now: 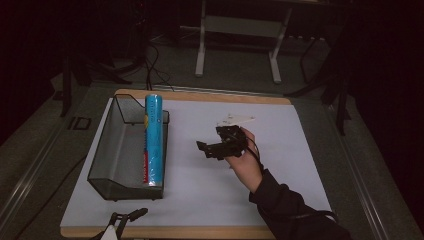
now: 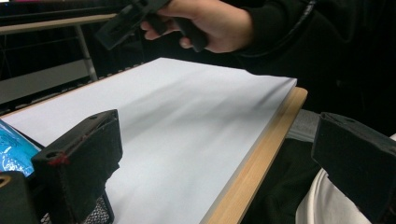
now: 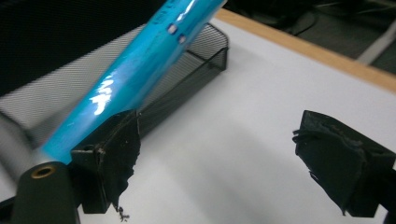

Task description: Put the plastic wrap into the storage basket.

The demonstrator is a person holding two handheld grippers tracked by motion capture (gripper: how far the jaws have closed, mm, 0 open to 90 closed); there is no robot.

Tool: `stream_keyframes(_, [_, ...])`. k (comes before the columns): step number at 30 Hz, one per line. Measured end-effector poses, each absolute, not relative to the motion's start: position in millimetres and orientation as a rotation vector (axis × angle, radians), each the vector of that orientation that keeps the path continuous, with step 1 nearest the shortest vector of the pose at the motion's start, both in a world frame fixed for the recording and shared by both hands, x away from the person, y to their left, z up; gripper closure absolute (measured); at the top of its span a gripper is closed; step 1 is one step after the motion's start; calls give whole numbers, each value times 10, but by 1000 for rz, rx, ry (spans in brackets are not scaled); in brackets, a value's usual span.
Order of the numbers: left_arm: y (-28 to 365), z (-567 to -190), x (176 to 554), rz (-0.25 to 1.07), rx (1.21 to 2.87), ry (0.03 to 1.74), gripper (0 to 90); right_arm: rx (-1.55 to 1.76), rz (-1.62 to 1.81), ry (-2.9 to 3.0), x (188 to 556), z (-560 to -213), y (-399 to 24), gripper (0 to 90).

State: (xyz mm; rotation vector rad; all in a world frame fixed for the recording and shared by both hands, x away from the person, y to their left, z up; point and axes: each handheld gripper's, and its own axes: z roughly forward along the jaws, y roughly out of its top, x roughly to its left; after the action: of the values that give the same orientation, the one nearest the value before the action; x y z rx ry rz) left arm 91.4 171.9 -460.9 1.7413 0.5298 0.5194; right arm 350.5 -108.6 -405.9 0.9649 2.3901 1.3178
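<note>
Blue tube (image 1: 154, 140), long and glossy with printing on it, lies in a black mesh tray (image 1: 111, 150) along the tray's right wall, its far end rising just above the rim; in the right gripper view the same tube (image 3: 135, 70) slants over the mesh wall (image 3: 187, 79). Nearest the person, at the table's front edge, the left gripper (image 1: 127, 218) rests low, its jaws spread wide with nothing between them; its own view shows both black jaws well apart over the white sheet (image 2: 187, 121) and the wooden table edge (image 2: 261, 154). Farther in, over the middle of the white sheet (image 1: 200, 180), the right hand (image 1: 245, 162) in a dark sleeve holds the right gripper (image 1: 212, 148), pointed left toward the tray but well apart from it. Its jaws stand open and empty, the worn black pads (image 3: 116, 154) hovering over bare sheet near the tray. Beyond the table, a pale metal frame (image 1: 240, 30) stands on the dark floor.
</note>
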Motion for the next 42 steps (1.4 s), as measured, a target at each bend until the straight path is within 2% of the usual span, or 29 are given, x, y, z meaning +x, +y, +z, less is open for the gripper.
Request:
stream_keyframes(25, [1666, -4613, 1007, 498, 1756, 505, 26, 1040, 1303, 2322, 2961, -4396, -2044, 138])
stream_keyframes(42, [1650, -4620, 1022, 488, 1764, 502, 26, 973, 1294, 2284, 2590, -4504, -2326, 138])
